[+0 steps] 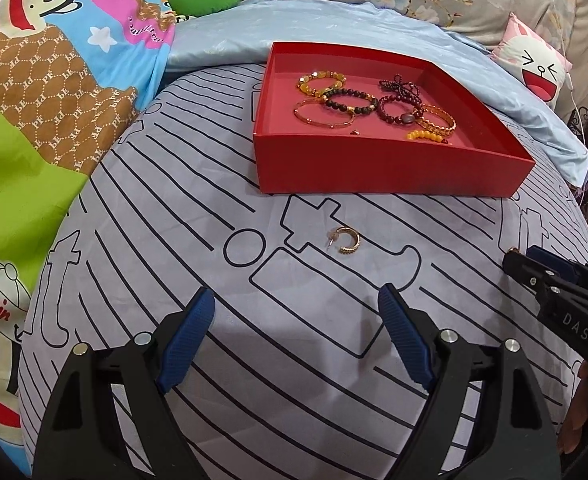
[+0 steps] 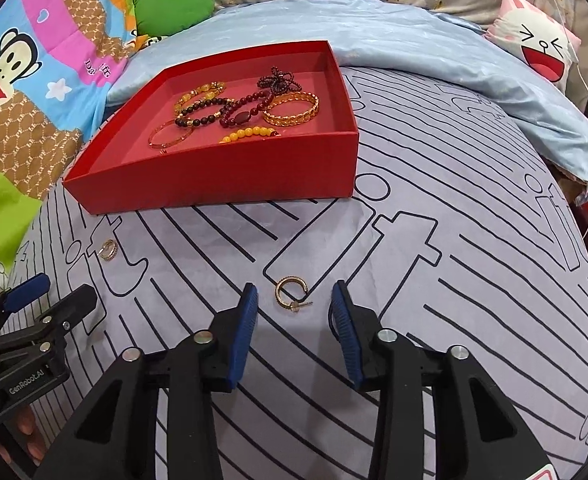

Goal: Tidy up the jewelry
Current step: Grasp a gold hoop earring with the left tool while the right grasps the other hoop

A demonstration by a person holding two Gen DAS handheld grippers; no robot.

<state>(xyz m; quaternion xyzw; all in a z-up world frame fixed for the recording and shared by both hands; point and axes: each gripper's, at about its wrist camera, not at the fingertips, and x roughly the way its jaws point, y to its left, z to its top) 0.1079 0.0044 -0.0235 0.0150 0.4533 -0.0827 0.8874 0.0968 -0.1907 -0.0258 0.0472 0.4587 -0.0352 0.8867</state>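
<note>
- On the bed, the red box already holds the bracelets; two gold hoop earrings lie loose on the striped sheet.
- The right gripper hovers with jaws apart around one earring, not touching it.
- The left gripper is open and empty, short of the other earring.
- Pickup seems next: lower, close gently on the thin hoop, lift it to the box.

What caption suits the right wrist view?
Open right gripper frames a gold hoop earring on the bedsheet, short of the red box.
</note>
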